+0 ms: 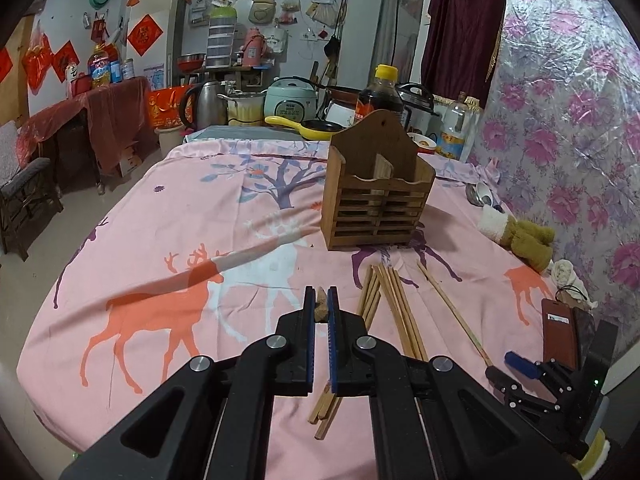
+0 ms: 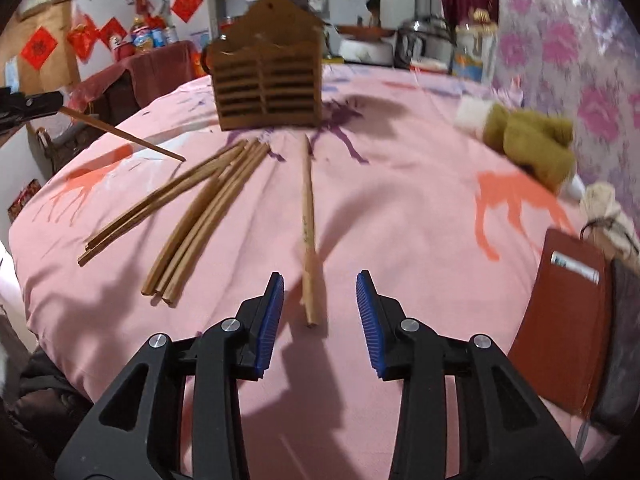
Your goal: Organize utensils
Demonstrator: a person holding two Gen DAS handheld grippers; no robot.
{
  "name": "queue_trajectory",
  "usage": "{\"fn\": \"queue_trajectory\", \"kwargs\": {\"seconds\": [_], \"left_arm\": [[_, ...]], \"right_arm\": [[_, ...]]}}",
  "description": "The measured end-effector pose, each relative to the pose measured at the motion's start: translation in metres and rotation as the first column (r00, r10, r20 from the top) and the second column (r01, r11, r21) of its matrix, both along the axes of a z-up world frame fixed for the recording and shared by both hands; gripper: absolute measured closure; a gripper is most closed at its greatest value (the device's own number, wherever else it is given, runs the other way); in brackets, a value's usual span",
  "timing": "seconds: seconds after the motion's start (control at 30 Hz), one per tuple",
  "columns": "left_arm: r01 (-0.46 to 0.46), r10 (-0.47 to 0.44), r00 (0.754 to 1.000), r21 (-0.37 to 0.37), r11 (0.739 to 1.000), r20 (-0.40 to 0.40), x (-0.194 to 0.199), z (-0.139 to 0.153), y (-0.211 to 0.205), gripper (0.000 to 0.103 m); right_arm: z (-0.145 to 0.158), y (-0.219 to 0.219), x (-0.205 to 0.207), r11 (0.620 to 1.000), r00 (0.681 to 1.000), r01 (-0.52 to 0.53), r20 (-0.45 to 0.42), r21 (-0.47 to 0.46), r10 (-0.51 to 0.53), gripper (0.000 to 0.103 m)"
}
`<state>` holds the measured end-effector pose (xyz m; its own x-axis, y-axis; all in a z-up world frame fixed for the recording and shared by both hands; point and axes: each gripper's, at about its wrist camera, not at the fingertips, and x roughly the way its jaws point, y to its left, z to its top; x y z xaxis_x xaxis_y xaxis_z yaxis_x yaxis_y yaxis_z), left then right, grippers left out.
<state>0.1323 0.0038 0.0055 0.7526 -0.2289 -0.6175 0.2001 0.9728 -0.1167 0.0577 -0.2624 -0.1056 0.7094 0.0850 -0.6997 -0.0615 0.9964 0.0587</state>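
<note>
A wooden slatted utensil holder (image 1: 376,196) stands upright on the pink deer-print cloth; it also shows in the right wrist view (image 2: 266,84). Several wooden chopsticks (image 1: 394,312) lie loose in front of it, also in the right wrist view (image 2: 200,216). My left gripper (image 1: 321,300) is shut on one chopstick (image 1: 321,304), which the right wrist view shows held above the cloth (image 2: 124,136). My right gripper (image 2: 320,284) is open, just above the near end of a single chopstick (image 2: 308,240) lying on the cloth. It appears at the right edge of the left wrist view (image 1: 516,364).
A brown stuffed toy (image 2: 532,144) lies at the right by the floral wall. A red-brown phone case (image 2: 560,320) lies at the near right. Spoons (image 1: 480,194) lie behind the toy. Bottles, pots and cookers (image 1: 288,100) crowd the far end of the table.
</note>
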Motion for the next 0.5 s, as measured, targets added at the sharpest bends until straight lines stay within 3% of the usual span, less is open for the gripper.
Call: {"fn": "queue_trajectory", "kwargs": {"seconds": [0.07,0.1,0.13,0.27,0.5], "left_arm": [[-0.003,0.003,1.0,-0.002,1.0,-0.003,0.0,-0.002,0.0,0.097],[-0.003,0.003,1.0,-0.001,1.0,-0.004,0.0,-0.002,-0.001,0.097],[-0.002,0.002,1.0,0.003,1.0,-0.004,0.0,-0.002,-0.001,0.097],[0.001,-0.001,1.0,0.008,1.0,-0.003,0.0,-0.002,-0.001,0.097],[0.023,-0.023,1.0,0.005,1.0,0.001,0.006,0.009,-0.005,0.097]], "right_arm": [[-0.003,0.004,-0.001,1.0,1.0,-0.011,-0.005,-0.014,0.011,0.072],[-0.004,0.006,-0.002,1.0,1.0,-0.019,-0.007,-0.018,0.019,0.08],[-0.005,0.008,-0.002,0.999,1.0,-0.026,-0.011,-0.023,0.025,0.096],[0.006,0.005,-0.008,1.0,0.999,-0.008,0.032,-0.02,0.009,0.097],[0.062,-0.009,-0.012,0.999,0.984,0.029,0.175,0.029,-0.033,0.097]]}}
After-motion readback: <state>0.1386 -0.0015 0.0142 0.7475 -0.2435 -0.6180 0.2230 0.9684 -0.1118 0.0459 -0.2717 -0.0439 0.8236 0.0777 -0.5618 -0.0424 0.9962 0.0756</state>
